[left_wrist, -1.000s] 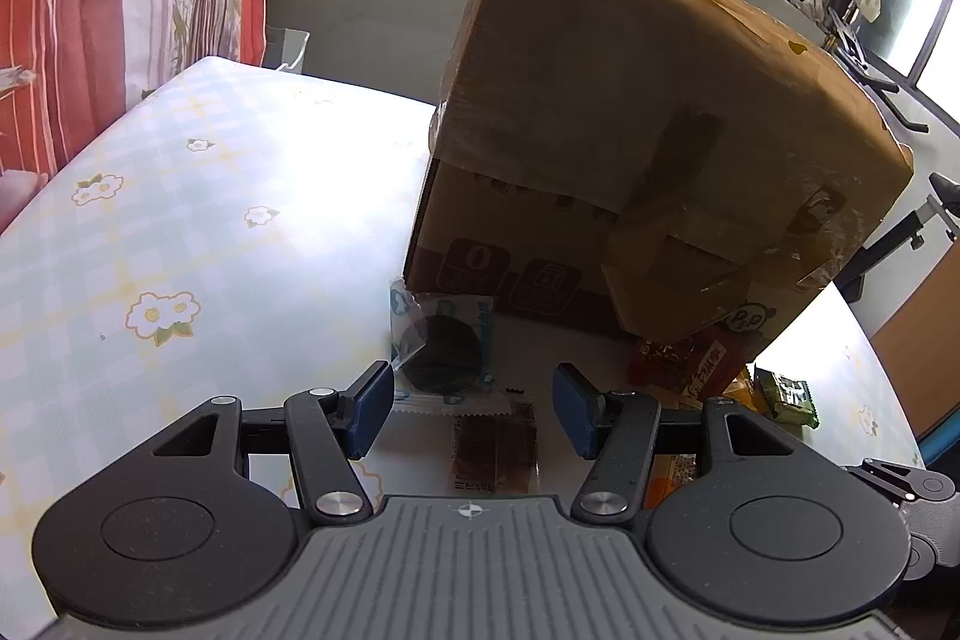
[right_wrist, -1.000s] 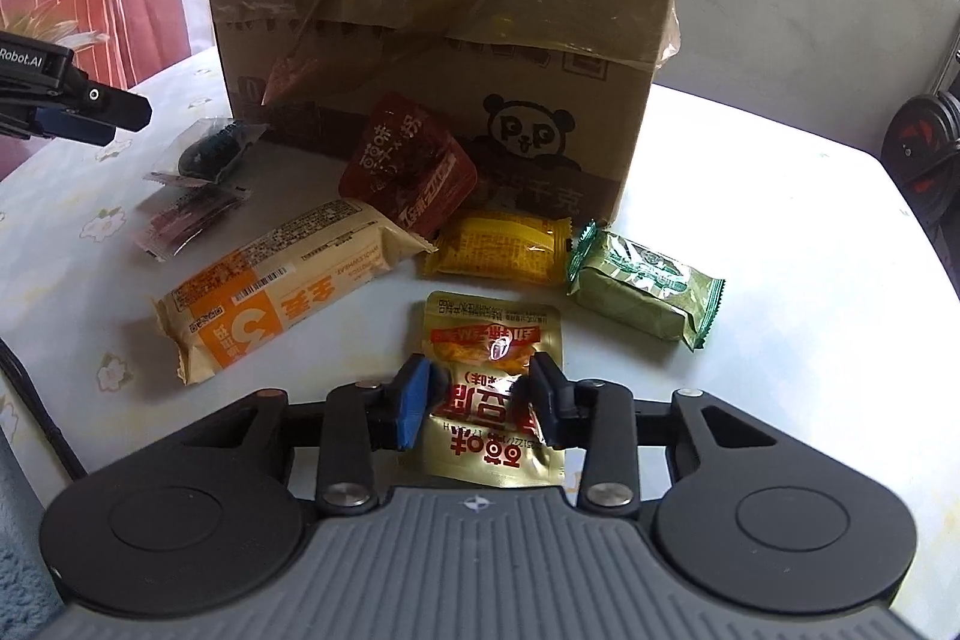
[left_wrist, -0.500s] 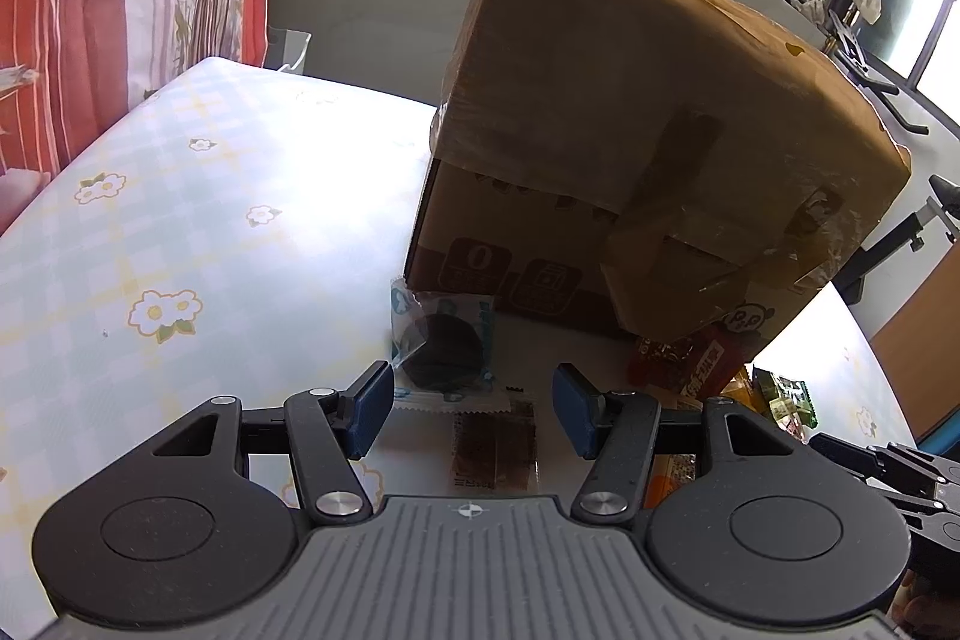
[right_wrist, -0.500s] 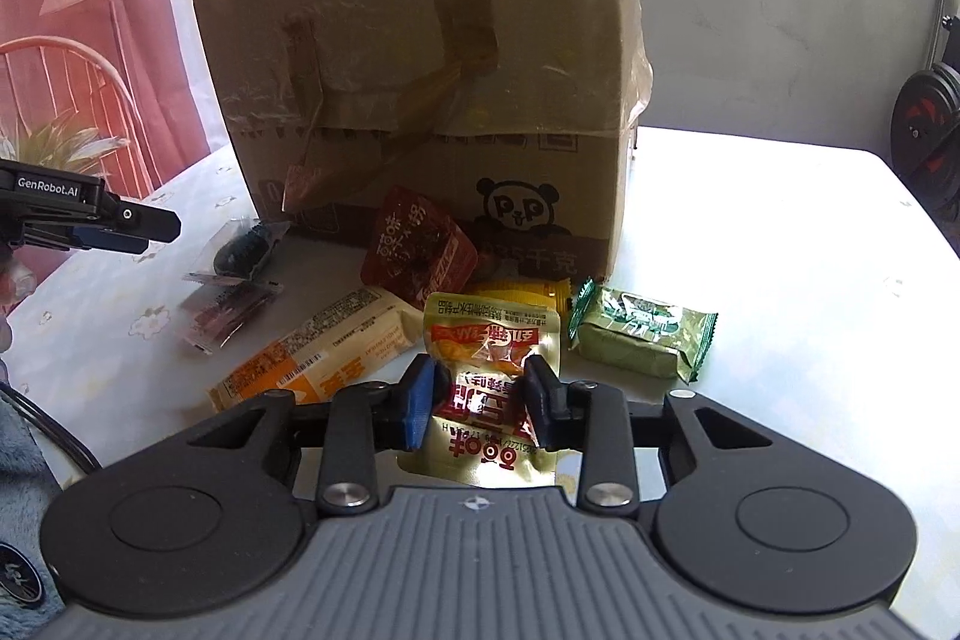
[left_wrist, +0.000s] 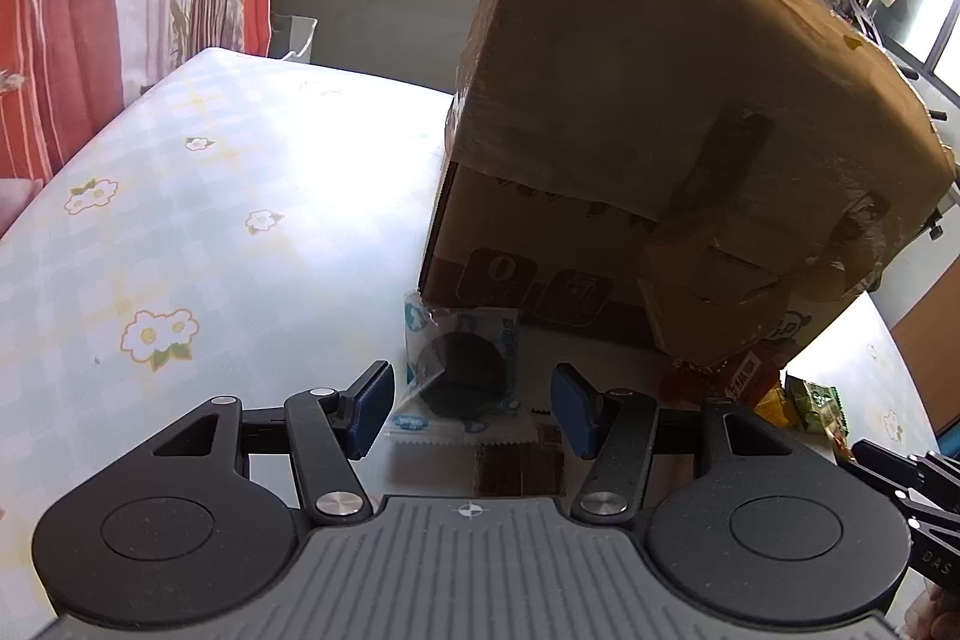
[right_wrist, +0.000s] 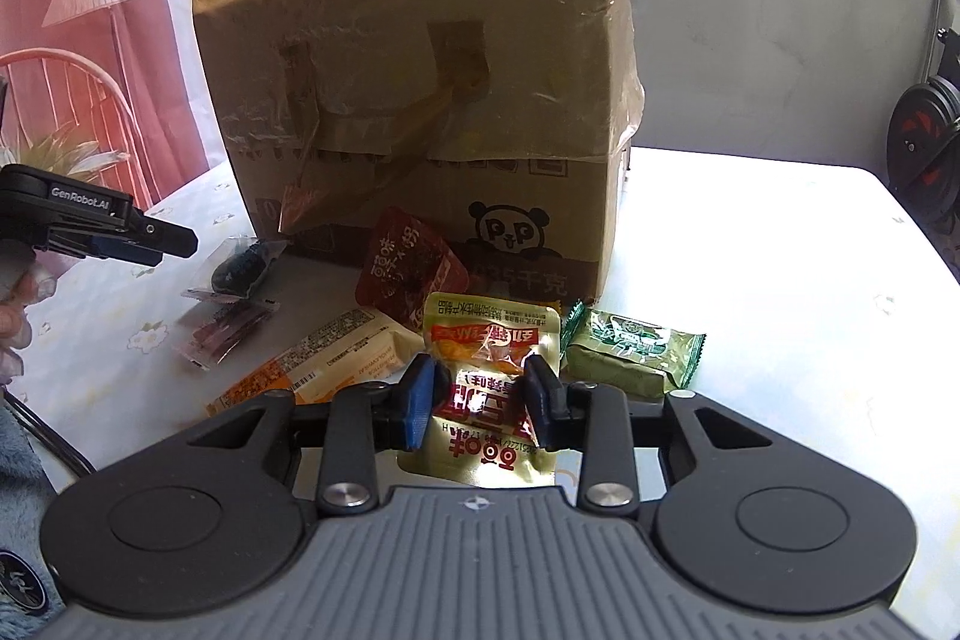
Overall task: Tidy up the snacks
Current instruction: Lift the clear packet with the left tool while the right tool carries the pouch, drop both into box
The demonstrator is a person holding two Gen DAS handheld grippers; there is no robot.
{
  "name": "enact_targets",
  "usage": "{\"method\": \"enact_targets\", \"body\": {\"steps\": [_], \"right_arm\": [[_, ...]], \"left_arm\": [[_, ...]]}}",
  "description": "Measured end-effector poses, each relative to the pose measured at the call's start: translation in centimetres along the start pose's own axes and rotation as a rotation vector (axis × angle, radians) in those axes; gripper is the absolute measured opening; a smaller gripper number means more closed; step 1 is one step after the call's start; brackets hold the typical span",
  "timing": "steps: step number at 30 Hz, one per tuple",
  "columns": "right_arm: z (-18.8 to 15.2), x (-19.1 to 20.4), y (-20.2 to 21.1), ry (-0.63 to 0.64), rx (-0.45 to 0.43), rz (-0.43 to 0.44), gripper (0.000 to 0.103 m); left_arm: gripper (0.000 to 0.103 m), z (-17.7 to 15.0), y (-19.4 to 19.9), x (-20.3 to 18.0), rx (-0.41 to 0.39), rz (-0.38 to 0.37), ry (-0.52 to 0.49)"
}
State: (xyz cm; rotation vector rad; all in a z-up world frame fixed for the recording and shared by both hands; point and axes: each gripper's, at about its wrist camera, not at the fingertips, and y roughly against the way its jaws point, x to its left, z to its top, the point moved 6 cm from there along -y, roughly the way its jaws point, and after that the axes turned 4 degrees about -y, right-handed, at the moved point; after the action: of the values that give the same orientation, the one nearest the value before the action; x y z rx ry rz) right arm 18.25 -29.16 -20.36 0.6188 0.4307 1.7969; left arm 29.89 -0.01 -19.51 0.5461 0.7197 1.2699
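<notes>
I'm gripping the yellow snack pouch (right_wrist: pixel 487 388) in my right tongs (right_wrist: pixel 480 400), pads pinching it tight, and it's now riding clear of the tabletop (right_wrist: pixel 780 280) where a second ago it was lying flat under the tips. So the pick looks done, and I reckon the carry toward the cardboard box (right_wrist: pixel 420 100) comes next. Just behind the pouch I'm seeing a green packet (right_wrist: pixel 630 346), a long orange bar (right_wrist: pixel 318 358) and a red pouch (right_wrist: pixel 411 268) leaning against the box.

My left tongs (left_wrist: pixel 471 409) are standing about half open, holding nothing, hovering over a clear packet with a dark round cookie (left_wrist: pixel 459 370) that's lying beside the box's foot. A brown-wrapped snack (left_wrist: pixel 519 469) nearer me is partly cut off by the tongs' body.

The box's top is out of view from both cameras, so I can't tell whether it's open, or what's inside.
</notes>
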Motion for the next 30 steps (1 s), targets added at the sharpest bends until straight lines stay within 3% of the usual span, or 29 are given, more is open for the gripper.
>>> {"method": "enact_targets", "body": {"steps": [6, 10, 12, 14, 23, 30], "right_arm": [[0.1, -0.1, 0.3, -0.008, -0.008, -0.002, 0.034], [0.2, -0.4, 0.6, -0.012, -0.016, -0.01, 0.034], [0.3, -0.5, 0.8, -0.017, -0.023, -0.016, 0.034], [0.4, -0.8, 1.0, -0.026, -0.031, -0.02, 0.034], [2.7, -0.4, 3.2, -0.006, -0.111, -0.011, 0.034], [6.4, 0.4, 6.2, 0.017, -0.229, 0.007, 0.034]], "left_arm": [[0.06, 1.2, -3.9, -1.0, 0.051, 0.017, -0.043], [0.06, 1.0, -5.8, -1.7, 0.079, 0.081, -0.116], [0.051, 0.8, -5.8, -1.6, 0.078, 0.094, -0.123], [0.047, 0.6, -5.3, -1.3, 0.07, 0.085, -0.128], [0.045, 0.2, 0.1, -0.1, 0.011, 0.034, -0.098], [0.045, 3.5, 6.9, -0.5, -0.139, 0.011, -0.126]]}}
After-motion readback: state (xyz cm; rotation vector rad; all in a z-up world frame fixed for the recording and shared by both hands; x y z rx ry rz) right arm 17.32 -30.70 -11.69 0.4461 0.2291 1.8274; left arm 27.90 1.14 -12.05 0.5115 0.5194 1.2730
